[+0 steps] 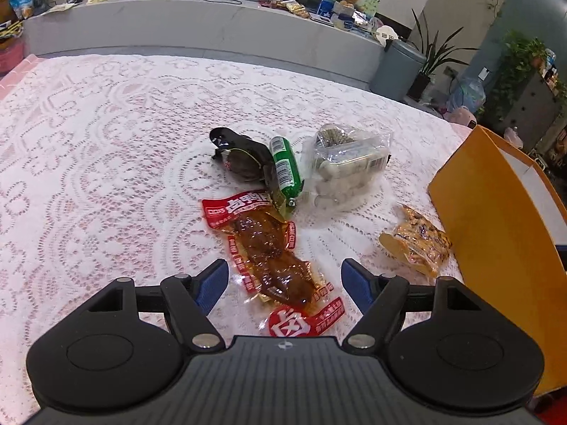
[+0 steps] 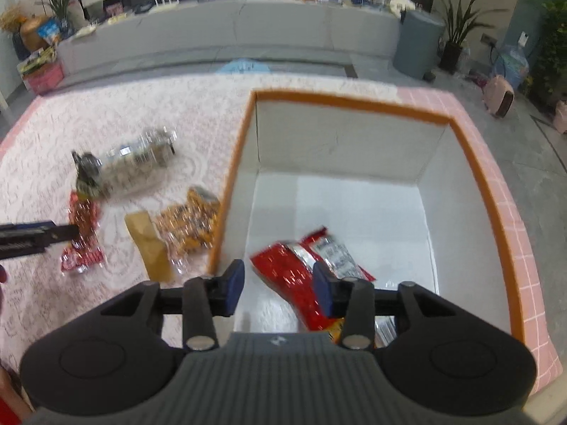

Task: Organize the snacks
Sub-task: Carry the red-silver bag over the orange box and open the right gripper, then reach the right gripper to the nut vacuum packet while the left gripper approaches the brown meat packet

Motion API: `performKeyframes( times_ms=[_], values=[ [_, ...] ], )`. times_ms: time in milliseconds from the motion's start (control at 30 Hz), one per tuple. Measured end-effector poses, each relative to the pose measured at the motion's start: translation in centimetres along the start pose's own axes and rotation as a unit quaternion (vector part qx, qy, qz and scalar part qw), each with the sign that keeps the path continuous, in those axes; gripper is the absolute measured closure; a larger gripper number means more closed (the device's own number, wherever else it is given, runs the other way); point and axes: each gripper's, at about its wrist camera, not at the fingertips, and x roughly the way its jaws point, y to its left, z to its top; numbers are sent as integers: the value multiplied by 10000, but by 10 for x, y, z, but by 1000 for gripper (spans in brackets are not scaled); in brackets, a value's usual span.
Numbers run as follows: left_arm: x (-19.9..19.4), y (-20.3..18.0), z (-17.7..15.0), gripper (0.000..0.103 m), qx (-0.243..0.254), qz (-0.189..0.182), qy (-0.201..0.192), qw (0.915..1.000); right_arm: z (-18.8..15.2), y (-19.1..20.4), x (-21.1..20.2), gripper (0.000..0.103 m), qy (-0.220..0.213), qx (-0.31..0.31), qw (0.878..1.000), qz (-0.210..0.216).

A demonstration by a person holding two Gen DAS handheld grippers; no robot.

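The right tongs [image 2: 278, 285] stand half open inside the box [image 2: 354, 104], gripping nothing. They partly hide the red packet [image 2: 287, 279] there. Beside the box, the left tongs [image 1: 285, 279] gape wide and empty over the duck packet [image 1: 269, 248]

Lace-covered table [image 1: 106, 141] bears snack packets [image 1: 269, 244] (perhaps five) and orange box [image 1: 496, 219].

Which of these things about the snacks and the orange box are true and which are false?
1. The orange box has a red snack packet inside. True.
2. The green tube snack is in the box. False: it lies on the lace tablecloth.
3. The left hand-held gripper is open above the red duck snack pack. True.
4. The right hand-held gripper is over the tablecloth. False: it is over the box.
5. The clear bag of pale round snacks sits beside the green tube snack. True.
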Motion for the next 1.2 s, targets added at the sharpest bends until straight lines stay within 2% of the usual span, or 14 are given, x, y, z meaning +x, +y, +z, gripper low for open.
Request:
performKeyframes(
  times_ms=[200,367,667,767,833,967,1000,1100,1167,1200],
  values=[
    [8,-6,0,17,108,308,-21,9995,9,22,-17,61,-721,-285,9967,-249],
    [13,-9,0,15,178,405,-60,9990,14,46,-21,60,-1053,-326,9938,131],
    [21,-4,-2,15,71,504,-90,9987,7,94,12,59,-954,-376,9933,541],
    [23,-6,-1,17,121,579,-142,9981,5,106,29,55,-884,-505,9935,510],
    [24,-9,-3,20,276,621,-170,9975,1,112,40,55,-846,-588,9936,466],
    [20,-9,-2,35,381,560,-152,9976,-8,125,61,55,-699,-819,9932,446],
    [18,-7,-1,36,344,525,-100,9980,-11,128,66,55,-672,-938,9925,395],
    [15,0,0,38,245,388,63,9989,-22,140,83,57,-573,-1388,9886,139],
    [11,1,-1,39,293,373,157,9988,-28,140,88,73,-501,-1501,9874,64],
    [9,1,-1,39,323,361,218,9986,-29,139,89,76,-490,-1524,9871,32]
  ],
)
